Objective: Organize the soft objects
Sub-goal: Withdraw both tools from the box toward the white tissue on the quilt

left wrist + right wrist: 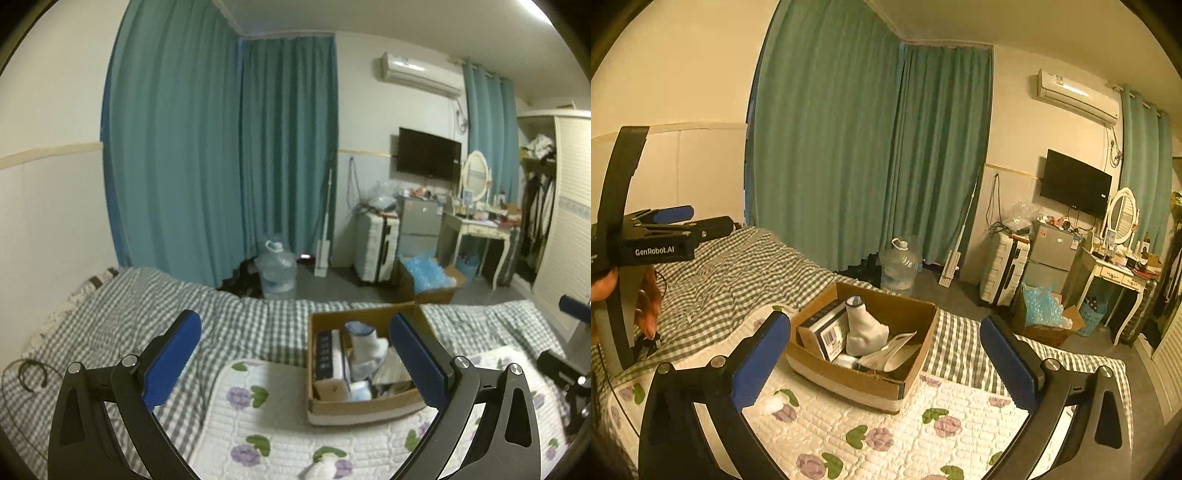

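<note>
While both tools hang above the bed, the left tool (295, 363) and right tool (886, 363) gape apart, gripping nothing. A white sock (862, 328) stands in the cardboard box (849, 380).

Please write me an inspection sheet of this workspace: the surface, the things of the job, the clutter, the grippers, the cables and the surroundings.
Surface: bed with checked sheet; floral quilted pad lies on it.
Job's things: open cardboard box stands on the pad; inside, a white sock, a boxed item and pale packaging. Small white soft piece lies on the pad outside the box.
Clutter: nothing else seen on the pad.
Grippers: left gripper open, empty; right gripper open, empty.
Cables: thin dark cable on the sheet at the left.
Surroundings: teal curtains, water jug, suitcase, wall television, dressing table.
</note>
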